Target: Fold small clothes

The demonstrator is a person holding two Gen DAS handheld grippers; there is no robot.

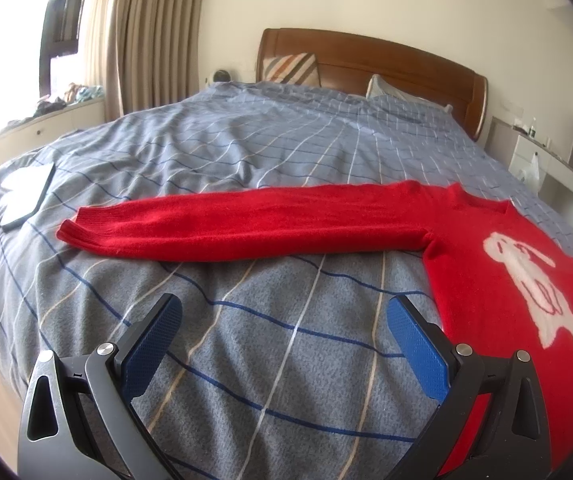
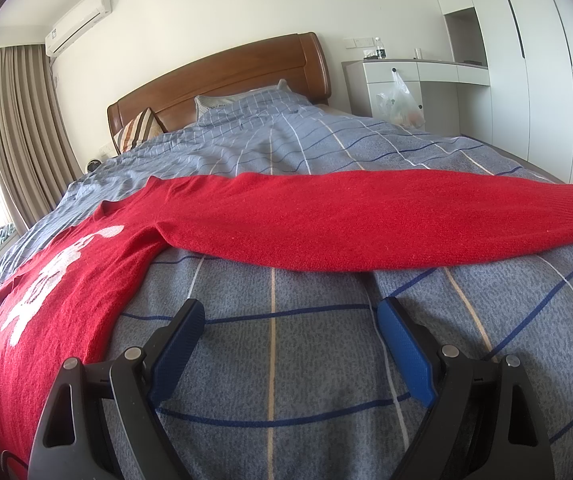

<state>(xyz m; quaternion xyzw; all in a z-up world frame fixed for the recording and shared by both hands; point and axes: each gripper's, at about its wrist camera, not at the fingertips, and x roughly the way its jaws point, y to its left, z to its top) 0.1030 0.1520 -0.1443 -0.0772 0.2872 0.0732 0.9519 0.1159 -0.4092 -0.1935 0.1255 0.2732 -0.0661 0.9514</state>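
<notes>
The left wrist view looks forward and downward along its own tongs (image 1: pixel 284 320), which fill the bottom of the frame, low and close over the bed (image 1: pixel 246 152); it faces the headboard (image 1: pixel 370 60) at upper centre, with curtains (image 1: pixel 146 32) at upper left. The right wrist view sits equally low behind its tongs (image 2: pixel 290 320), tilted down the same way, facing the headboard (image 2: pixel 222 80) at upper left and a wardrobe (image 2: pixel 526 60) at upper right. Both share the checked bedcover, the headboard and the red sweater (image 1: pixel 506 264) (image 2: pixel 66 280), whose body lies at the right edge in the left view and the left edge in the right view
</notes>
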